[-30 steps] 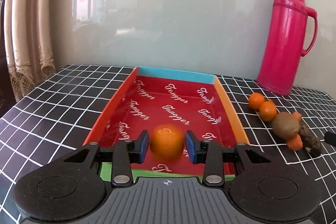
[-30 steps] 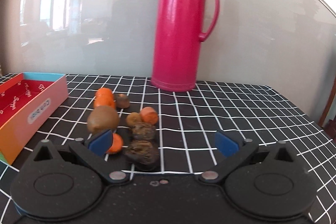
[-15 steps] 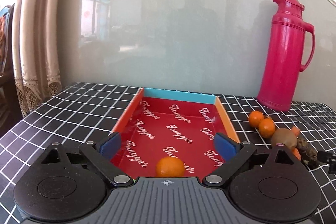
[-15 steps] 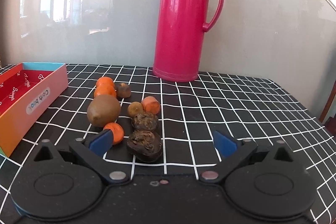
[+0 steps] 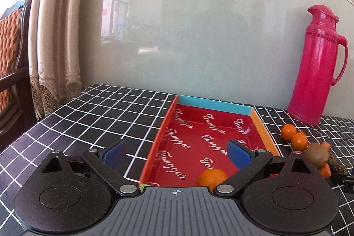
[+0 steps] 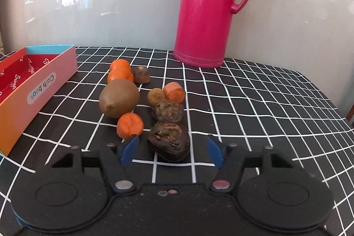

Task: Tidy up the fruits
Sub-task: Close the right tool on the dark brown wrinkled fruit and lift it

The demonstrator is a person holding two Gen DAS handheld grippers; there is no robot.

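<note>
A red box (image 5: 264, 134) with orange and blue walls lies on the checked table; it also shows in the right wrist view (image 6: 39, 83). One orange (image 5: 212, 176) lies in its near end. My left gripper (image 5: 177, 153) is open and empty above the box's near left edge. My right gripper (image 6: 173, 150) is open, its jaws either side of a dark wrinkled fruit (image 6: 169, 141). Beyond it lie another dark fruit (image 6: 168, 112), a kiwi (image 6: 118, 97), two carrot pieces (image 6: 130, 124), two oranges (image 6: 120, 72) and small brown fruits (image 6: 156, 96).
A tall pink thermos (image 6: 210, 6) stands at the back by the wall, also in the left wrist view (image 5: 316, 68). A curtain (image 5: 53, 37) and a chair (image 5: 11, 48) are off the table's left edge.
My left gripper opened and let go of the orange, which now lies in the box; the gripper then drew back and left. My right gripper moved forward to the nearest dark fruit and narrowed somewhat.
</note>
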